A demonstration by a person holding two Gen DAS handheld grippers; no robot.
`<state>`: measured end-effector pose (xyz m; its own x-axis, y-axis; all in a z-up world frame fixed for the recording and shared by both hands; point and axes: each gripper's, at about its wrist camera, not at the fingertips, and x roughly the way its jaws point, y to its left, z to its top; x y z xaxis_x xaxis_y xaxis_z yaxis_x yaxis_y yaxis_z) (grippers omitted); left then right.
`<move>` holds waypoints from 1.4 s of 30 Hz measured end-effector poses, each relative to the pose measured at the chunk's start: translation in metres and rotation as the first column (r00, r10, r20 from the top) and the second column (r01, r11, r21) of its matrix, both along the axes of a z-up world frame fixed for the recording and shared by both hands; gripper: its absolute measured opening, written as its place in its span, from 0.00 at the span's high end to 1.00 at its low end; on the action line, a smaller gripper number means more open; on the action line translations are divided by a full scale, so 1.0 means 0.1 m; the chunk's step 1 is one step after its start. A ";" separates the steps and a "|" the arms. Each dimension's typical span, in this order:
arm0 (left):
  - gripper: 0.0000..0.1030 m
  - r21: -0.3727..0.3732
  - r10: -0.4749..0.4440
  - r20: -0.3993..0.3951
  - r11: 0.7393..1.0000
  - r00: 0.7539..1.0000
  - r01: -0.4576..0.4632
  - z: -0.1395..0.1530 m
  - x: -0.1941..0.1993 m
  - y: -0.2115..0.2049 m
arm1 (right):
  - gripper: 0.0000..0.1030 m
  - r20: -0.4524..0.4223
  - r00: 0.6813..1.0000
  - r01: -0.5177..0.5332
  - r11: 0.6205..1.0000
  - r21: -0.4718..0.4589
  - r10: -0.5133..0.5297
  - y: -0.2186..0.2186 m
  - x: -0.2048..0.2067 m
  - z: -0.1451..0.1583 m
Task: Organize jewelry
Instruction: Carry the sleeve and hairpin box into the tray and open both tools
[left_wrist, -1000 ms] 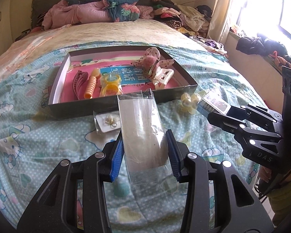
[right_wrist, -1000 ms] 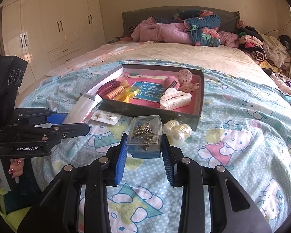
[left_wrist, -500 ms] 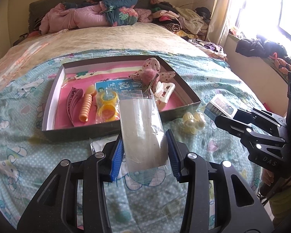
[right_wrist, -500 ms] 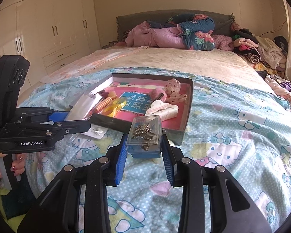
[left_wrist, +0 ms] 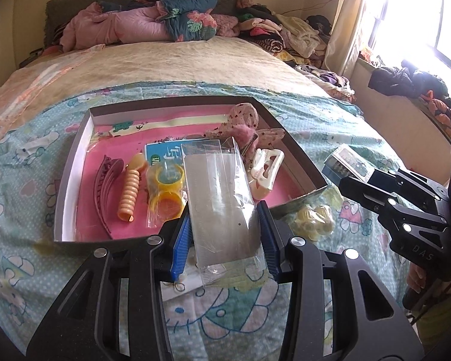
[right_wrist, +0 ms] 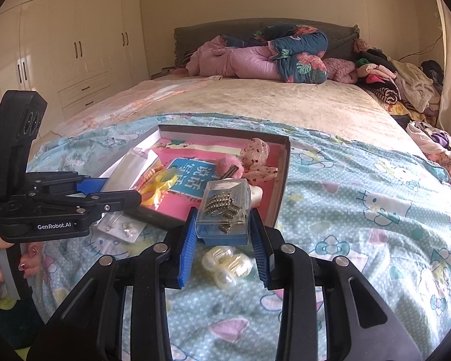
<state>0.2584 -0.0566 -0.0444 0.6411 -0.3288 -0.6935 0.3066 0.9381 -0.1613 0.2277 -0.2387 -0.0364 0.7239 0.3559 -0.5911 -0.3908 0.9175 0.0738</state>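
My left gripper (left_wrist: 224,234) is shut on a clear plastic sleeve with a grey card (left_wrist: 219,198), held over the near edge of the shallow tray (left_wrist: 72,162). My right gripper (right_wrist: 224,234) is shut on a small clear jewelry box (right_wrist: 225,210) with a blue base and metal pieces inside, held above the bed near the tray's near right corner (right_wrist: 281,180). The box also shows in the left wrist view (left_wrist: 347,162). The tray holds hair clips, a coiled orange tie, yellow rings in a bag and a white claw clip (left_wrist: 266,170).
Pearl-like hair ties (right_wrist: 227,263) lie on the blanket under my right gripper, also seen in the left wrist view (left_wrist: 314,218). A small earring card (right_wrist: 121,228) lies by the tray's near edge. Piled bedding (right_wrist: 264,57) and clothes sit at the bed's far end.
Both grippers have moved forward toward the tray with their loads. The sleeve now overlaps the tray's near edge, and the jewelry box has passed over the pearl hair ties.
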 end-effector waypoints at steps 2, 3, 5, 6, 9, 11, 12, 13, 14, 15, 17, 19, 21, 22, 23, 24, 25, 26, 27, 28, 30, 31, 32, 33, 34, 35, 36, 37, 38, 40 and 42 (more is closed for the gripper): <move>0.68 0.004 0.000 0.001 1.000 1.000 0.000 -0.01 0.07 -0.02 | 0.68 0.002 1.000 0.005 1.000 -0.002 -0.005 -0.01 0.07 0.00; 0.68 0.005 0.001 0.002 1.000 1.000 -0.001 -0.01 0.11 -0.03 | 0.68 0.002 1.000 0.007 1.000 -0.003 -0.007 -0.01 0.10 0.00; 0.68 0.011 0.000 0.002 1.000 1.000 0.000 -0.01 0.17 -0.05 | 0.68 0.003 1.000 0.010 1.000 -0.007 -0.010 -0.02 0.17 0.00; 0.68 0.014 0.001 0.002 1.000 1.000 -0.001 -0.01 0.20 -0.07 | 0.68 0.003 1.000 0.014 1.000 -0.009 -0.014 -0.02 0.21 0.01; 0.68 0.024 0.000 0.002 1.000 1.000 0.000 -0.03 0.31 -0.10 | 0.68 -0.002 1.000 0.023 1.000 -0.008 -0.023 -0.04 0.31 -0.01; 0.68 0.025 0.000 -0.002 1.000 1.000 0.000 -0.05 0.37 -0.12 | 0.68 -0.005 1.000 0.029 1.000 -0.009 -0.029 -0.04 0.36 -0.02; 0.68 0.031 -0.002 -0.003 1.000 1.000 0.002 -0.06 0.40 -0.14 | 0.68 -0.006 1.000 0.030 1.000 -0.009 -0.030 -0.04 0.39 -0.03; 0.68 0.035 -0.001 -0.002 0.999 1.000 0.001 -0.07 0.43 -0.15 | 0.68 -0.007 0.999 0.035 0.999 -0.013 -0.035 -0.04 0.43 -0.04; 0.68 0.038 0.000 -0.004 0.999 1.000 0.000 -0.09 0.45 -0.16 | 0.68 -0.009 0.999 0.037 0.999 -0.013 -0.037 -0.05 0.45 -0.04; 0.68 0.037 0.001 -0.007 0.999 1.000 -0.001 -0.10 0.46 -0.16 | 0.68 -0.013 0.999 0.037 0.999 -0.011 -0.037 -0.05 0.48 -0.05; 0.68 0.037 0.006 -0.014 0.999 1.000 -0.006 -0.13 0.53 -0.15 | 0.68 -0.020 0.999 0.039 0.999 -0.014 -0.040 -0.04 0.55 -0.07; 0.68 0.036 0.006 -0.023 0.999 1.000 -0.005 -0.18 0.58 -0.15 | 0.68 -0.027 0.999 0.041 0.999 -0.017 -0.041 -0.04 0.60 -0.10; 0.68 0.036 0.011 -0.033 0.999 0.999 -0.009 -0.22 0.63 -0.15 | 0.68 -0.036 0.998 0.041 0.999 -0.019 -0.042 -0.02 0.67 -0.14; 0.68 0.036 0.012 -0.037 0.999 0.999 -0.011 -0.24 0.65 -0.15 | 0.68 -0.042 0.998 0.041 0.999 -0.019 -0.041 -0.01 0.71 -0.16; 0.68 0.036 0.015 -0.041 0.999 0.999 -0.013 -0.26 0.66 -0.14 | 0.68 -0.047 0.998 0.039 0.999 -0.019 -0.039 0.00 0.74 -0.17; 0.68 0.036 0.017 -0.042 0.999 0.999 -0.016 -0.27 0.67 -0.14 | 0.68 -0.051 0.998 0.040 0.999 -0.022 -0.041 0.01 0.78 -0.19; 0.68 0.037 0.018 -0.046 0.999 0.999 -0.017 -0.28 0.68 -0.14 | 0.68 -0.056 0.997 0.042 0.999 -0.026 -0.043 0.02 0.81 -0.21; 0.68 0.035 0.019 -0.048 0.999 0.999 -0.017 -0.29 0.69 -0.13 | 0.68 -0.063 0.997 0.041 0.999 -0.026 -0.043 0.03 0.86 -0.23; 0.68 0.035 0.019 -0.049 0.999 0.999 -0.017 -0.31 0.70 -0.13 | 0.68 -0.070 0.997 0.044 0.999 -0.027 -0.046 0.04 0.90 -0.25; 0.68 0.035 0.017 -0.053 0.999 0.998 -0.015 -0.31 0.71 -0.13 | 0.68 -0.075 0.996 0.045 0.999 -0.026 -0.047 0.04 0.94 -0.26; 0.68 0.033 0.013 -0.056 0.999 0.998 -0.012 -0.34 0.72 -0.13 | 0.68 -0.085 0.995 0.047 0.999 -0.027 -0.050 0.05 1.01 -0.29; 0.68 0.035 0.011 -0.059 0.999 0.998 -0.009 -0.35 0.72 -0.14 | 0.68 -0.087 0.995 0.049 0.998 -0.032 -0.052 0.06 1.05 -0.30; 0.68 0.033 0.008 -0.060 0.999 0.998 -0.006 -0.36 0.72 -0.15 | 0.68 -0.087 0.995 0.052 0.998 -0.036 -0.055 0.07 1.07 -0.31; 0.68 0.033 0.005 -0.063 0.999 0.998 -0.003 -0.37 0.73 -0.15 | 0.68 -0.090 0.994 0.055 0.998 -0.039 -0.058 0.07 1.10 -0.32; 0.68 0.033 0.003 -0.066 0.999 0.998 0.000 -0.38 0.73 -0.16 | 0.68 -0.095 0.994 0.058 0.998 -0.040 -0.061 0.07 1.14 -0.34; 0.68 0.031 -0.001 -0.069 1.000 0.998 0.003 -0.39 0.73 -0.16 | 0.68 -0.101 0.993 0.059 0.998 -0.039 -0.063 0.07 1.17 -0.34; 0.68 0.032 -0.003 -0.070 0.999 0.998 0.005 -0.41 0.73 -0.17 | 0.68 -0.103 0.993 0.058 0.998 -0.034 -0.061 0.08 1.20 -0.35; 0.68 0.034 -0.003 -0.071 0.999 0.998 0.006 -0.42 0.73 -0.17 | 0.68 -0.107 0.992 0.058 0.998 -0.029 -0.061 0.07 1.22 -0.36; 0.68 0.032 -0.004 -0.073 0.999 0.997 0.006 -0.43 0.74 -0.17 | 0.68 -0.117 0.991 0.060 0.998 -0.025 -0.062 0.07 1.25 -0.37; 0.68 0.034 -0.004 -0.078 0.999 0.997 0.007 -0.44 0.74 -0.17 | 0.68 -0.130 0.990 0.058 0.998 -0.020 -0.061 0.06 1.27 -0.39; 0.68 0.036 -0.004 -0.078 0.999 0.997 0.007 -0.45 0.73 -0.18 | 0.68 -0.134 0.989 0.060 0.998 -0.023 -0.062 0.06 1.27 -0.40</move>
